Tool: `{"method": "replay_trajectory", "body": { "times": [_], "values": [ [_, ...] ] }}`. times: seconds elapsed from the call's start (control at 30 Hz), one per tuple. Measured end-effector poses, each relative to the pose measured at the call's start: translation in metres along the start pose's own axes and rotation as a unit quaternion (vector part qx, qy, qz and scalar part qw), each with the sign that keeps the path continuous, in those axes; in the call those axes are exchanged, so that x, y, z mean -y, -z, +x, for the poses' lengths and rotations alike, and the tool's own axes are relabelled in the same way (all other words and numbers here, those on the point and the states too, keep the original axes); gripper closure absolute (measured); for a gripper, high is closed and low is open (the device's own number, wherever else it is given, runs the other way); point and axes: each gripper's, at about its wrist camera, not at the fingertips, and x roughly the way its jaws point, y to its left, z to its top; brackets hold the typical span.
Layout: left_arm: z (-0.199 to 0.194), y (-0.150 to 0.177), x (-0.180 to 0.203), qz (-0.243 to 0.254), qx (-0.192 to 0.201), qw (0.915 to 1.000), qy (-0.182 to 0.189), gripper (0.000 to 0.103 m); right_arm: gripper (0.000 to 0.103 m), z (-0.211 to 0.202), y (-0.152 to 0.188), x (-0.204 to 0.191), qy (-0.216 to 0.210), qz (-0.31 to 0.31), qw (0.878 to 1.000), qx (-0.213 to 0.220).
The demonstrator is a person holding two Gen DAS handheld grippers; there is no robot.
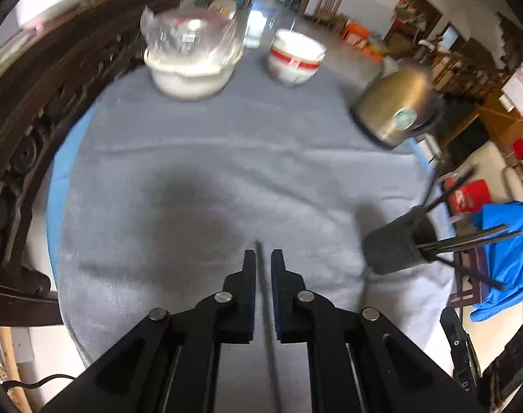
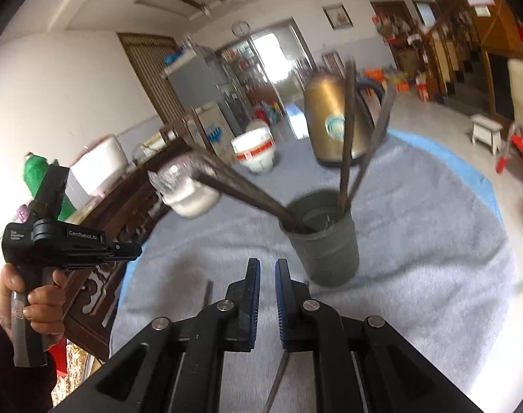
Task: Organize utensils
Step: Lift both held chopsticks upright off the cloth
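Nearest the lens, my left gripper (image 1: 261,258) pinches one dark chopstick (image 1: 264,296); my right gripper (image 2: 267,268), nearly closed, also holds a chopstick (image 2: 276,378). To the left gripper's right stands the holder (image 1: 395,247) with more chopsticks. I judge a steep, tip-first entry best.

Both views motion-blurred. Kettle (image 1: 395,110) label unreadable. Contents of plastic-wrapped white bowl (image 1: 192,58) indistinct. Holder (image 2: 321,237) hides lower ends of chopsticks (image 2: 347,127); exact count unclear. Thin dark stick (image 1: 265,309) between left gripper (image 1: 262,258) pads runs out past bottom edge; rear end unseen. Pale stick (image 2: 278,378) below right gripper (image 2: 267,270) cut off at bottom edge; whether pads grip it cannot be told. Hand (image 2: 31,303) on left gripper handle, sleeve cropped at edge.
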Motion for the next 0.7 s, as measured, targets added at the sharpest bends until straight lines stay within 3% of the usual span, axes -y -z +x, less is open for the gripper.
{"method": "replay_trajectory", "body": {
  "times": [0.1, 0.2, 0.23, 0.27, 0.3, 0.4, 0.47, 0.6, 0.7],
  "values": [
    [0.028, 0.002, -0.003, -0.001, -0.034, 0.9994, -0.001, 0.093, 0.088, 0.022, 0.006, 0.012, 0.008, 0.023, 0.999, -0.042],
    [0.052, 0.005, -0.002, 0.005, -0.059, 0.9982, -0.010, 0.077, 0.074, 0.043, 0.015, 0.022, 0.021, 0.037, 0.996, -0.084],
    [0.061, 0.006, -0.003, 0.004, -0.065, 0.9978, -0.010, 0.073, 0.064, 0.048, 0.018, 0.024, 0.020, 0.043, 0.994, -0.095],
    [0.068, 0.006, -0.004, 0.005, -0.073, 0.9973, -0.011, 0.072, 0.046, 0.053, 0.021, 0.025, 0.021, 0.047, 0.993, -0.104],
    [0.073, 0.007, -0.004, 0.005, -0.081, 0.9966, -0.013, 0.072, 0.039, 0.058, 0.024, 0.025, 0.023, 0.049, 0.993, -0.109],
    [0.091, 0.006, -0.004, 0.008, -0.098, 0.9950, -0.016, 0.072, 0.042, 0.069, 0.028, 0.020, 0.041, 0.032, 0.993, -0.108],
    [0.101, 0.004, -0.004, 0.010, -0.106, 0.9941, -0.022, 0.072, 0.069, 0.079, 0.029, 0.014, 0.056, 0.015, 0.990, -0.126],
    [0.116, 0.000, -0.004, 0.006, -0.122, 0.9924, -0.020, 0.072, 0.071, 0.100, 0.032, 0.010, 0.073, 0.014, 0.985, -0.158],
    [0.123, -0.002, 0.000, 0.009, -0.131, 0.9912, -0.015, 0.072, 0.082, 0.113, 0.037, 0.006, 0.103, -0.003, 0.978, -0.179]
  ]
}}
